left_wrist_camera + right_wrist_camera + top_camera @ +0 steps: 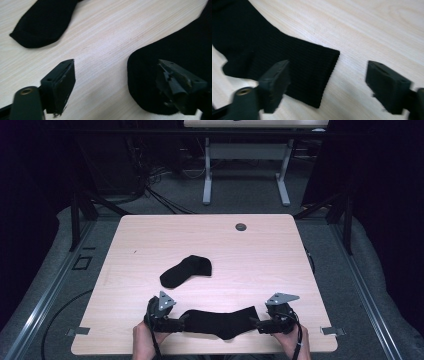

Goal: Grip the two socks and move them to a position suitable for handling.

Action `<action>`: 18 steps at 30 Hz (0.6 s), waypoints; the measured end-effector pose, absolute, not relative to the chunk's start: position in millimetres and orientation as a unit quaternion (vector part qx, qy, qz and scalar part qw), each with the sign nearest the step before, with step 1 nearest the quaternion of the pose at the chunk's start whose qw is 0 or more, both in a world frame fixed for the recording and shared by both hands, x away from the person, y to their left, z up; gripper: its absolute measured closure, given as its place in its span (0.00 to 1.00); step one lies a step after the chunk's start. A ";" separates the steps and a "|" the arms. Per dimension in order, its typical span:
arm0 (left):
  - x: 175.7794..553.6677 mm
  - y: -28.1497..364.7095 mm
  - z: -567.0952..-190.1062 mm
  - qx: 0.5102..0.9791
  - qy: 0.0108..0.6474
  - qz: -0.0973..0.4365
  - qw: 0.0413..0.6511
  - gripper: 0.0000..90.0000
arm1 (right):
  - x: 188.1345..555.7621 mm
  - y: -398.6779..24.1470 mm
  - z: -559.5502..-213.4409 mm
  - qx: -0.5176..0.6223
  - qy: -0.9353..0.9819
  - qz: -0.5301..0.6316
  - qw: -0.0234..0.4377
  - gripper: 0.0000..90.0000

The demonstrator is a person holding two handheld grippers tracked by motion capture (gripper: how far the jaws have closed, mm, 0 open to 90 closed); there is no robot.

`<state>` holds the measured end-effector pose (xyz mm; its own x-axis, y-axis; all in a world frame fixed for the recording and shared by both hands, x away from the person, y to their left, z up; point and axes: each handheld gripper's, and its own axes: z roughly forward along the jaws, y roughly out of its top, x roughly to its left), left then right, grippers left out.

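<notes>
Near sock (222, 321) lies flat on the wooden table (260, 255), stretched between the two grippers, close to the person's edge. Left gripper (181, 323) stands at its toe end, jaws wide; in the left gripper view the rounded toe (160, 75) lies under one jaw, nothing pinched. Right gripper (256, 324) sits at the cuff, jaws likewise wide; the ribbed cuff (319, 72) lies between them, unpressed. Judgement: this sock is laid out and let go. Second sock (186, 270) lies beyond the left gripper, bent at the heel, untouched; pairing or stacking the two appears left to do. Both socks are black, fine-ribbed knit, limp. The table is pale, straight-grained laminate.
</notes>
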<state>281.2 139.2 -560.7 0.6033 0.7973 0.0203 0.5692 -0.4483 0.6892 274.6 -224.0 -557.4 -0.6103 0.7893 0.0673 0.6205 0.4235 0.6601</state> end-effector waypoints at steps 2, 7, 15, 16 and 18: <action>283.7 135.3 -566.3 0.835 0.411 0.176 0.320 0.17 | 277.6 -220.0 -562.2 0.419 0.839 0.320 0.137 0.15; 285.0 129.6 -575.1 0.845 0.401 0.181 0.302 0.16 | 283.8 -216.0 -572.2 0.420 0.840 0.308 0.151 0.04; 282.6 133.2 -577.5 0.846 0.397 0.190 0.300 0.12 | 287.6 -219.2 -581.0 0.423 0.841 0.306 0.143 0.04; 281.8 133.5 -577.9 0.846 0.396 0.195 0.300 0.12 | 287.3 -219.1 -581.3 0.421 0.841 0.307 0.144 0.04; 280.1 134.3 -577.9 0.847 0.394 0.195 0.300 0.12 | 286.4 -219.4 -581.8 0.414 0.845 0.307 0.145 0.04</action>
